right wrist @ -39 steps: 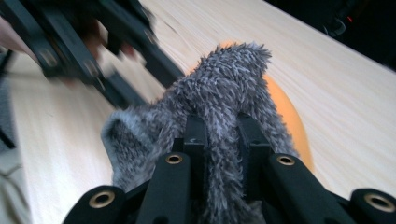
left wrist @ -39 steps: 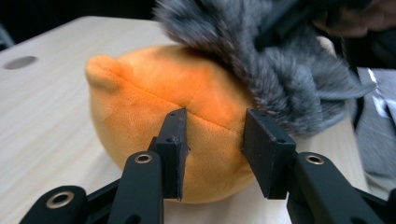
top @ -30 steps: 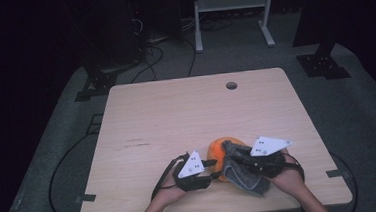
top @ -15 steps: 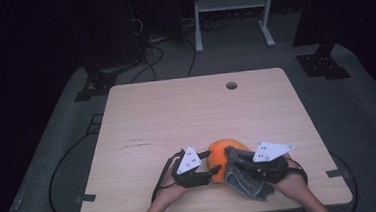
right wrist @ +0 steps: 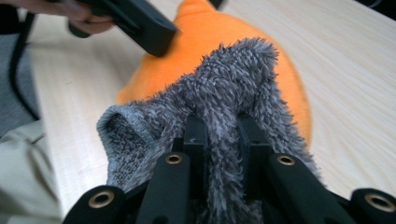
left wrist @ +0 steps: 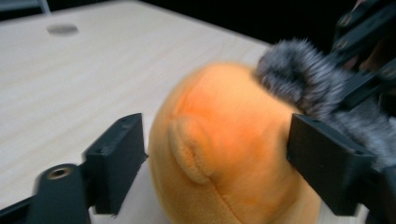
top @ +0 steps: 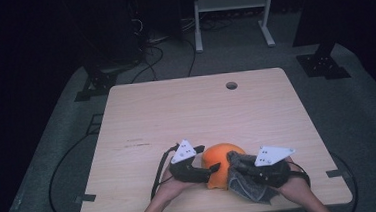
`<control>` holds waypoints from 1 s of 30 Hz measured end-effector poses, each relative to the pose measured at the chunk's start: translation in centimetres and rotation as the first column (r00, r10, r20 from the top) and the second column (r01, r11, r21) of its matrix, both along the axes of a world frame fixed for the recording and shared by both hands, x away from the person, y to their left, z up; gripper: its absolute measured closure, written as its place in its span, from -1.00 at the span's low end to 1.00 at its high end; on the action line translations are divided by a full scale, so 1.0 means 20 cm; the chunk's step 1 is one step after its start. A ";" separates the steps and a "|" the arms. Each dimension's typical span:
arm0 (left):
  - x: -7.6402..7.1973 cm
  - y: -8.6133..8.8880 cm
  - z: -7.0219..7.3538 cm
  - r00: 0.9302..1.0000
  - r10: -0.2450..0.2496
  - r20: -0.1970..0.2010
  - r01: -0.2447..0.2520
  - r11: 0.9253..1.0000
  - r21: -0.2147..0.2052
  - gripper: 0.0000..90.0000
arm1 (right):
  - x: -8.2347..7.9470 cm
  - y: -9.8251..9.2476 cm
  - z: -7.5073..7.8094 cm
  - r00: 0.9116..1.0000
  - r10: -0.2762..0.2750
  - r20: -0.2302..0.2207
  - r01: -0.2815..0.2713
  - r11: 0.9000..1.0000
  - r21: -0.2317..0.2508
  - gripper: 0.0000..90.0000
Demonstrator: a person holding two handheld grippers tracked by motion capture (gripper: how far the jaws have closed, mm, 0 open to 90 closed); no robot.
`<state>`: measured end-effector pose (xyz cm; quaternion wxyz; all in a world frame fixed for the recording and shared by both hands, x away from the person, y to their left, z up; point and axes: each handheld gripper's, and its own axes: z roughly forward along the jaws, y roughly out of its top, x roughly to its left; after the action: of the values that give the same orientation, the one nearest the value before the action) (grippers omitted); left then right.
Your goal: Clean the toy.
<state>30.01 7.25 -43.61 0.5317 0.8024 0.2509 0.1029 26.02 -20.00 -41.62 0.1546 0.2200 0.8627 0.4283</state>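
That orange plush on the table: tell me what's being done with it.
A person at the wooden table works two handheld grippers on an orange plush toy near the front edge. The right gripper is clamped on a fuzzy grey sock draped against the toy. The left gripper straddles the toy; its jaws have just been opening, and its pads stand slightly off the plush rather than pressing it.

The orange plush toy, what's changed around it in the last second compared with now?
The left tongs have just been opening: their jaws now stand either side of the orange plush toy without pressing it. Unchanged: the right tongs stay shut on the grey fuzzy sock, and the toy is at the table's near edge.
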 end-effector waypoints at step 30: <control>-0.05 -0.06 0.06 0.949 -0.146 0.278 0.124 0.988 0.095 -0.08 | 0.07 -0.10 0.08 0.995 -0.099 0.000 0.098 0.984 0.151 0.69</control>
<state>28.96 6.12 -42.44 0.5371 0.8142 0.1122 0.1899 27.51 -22.06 -39.92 0.1621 0.2719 0.8152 0.4850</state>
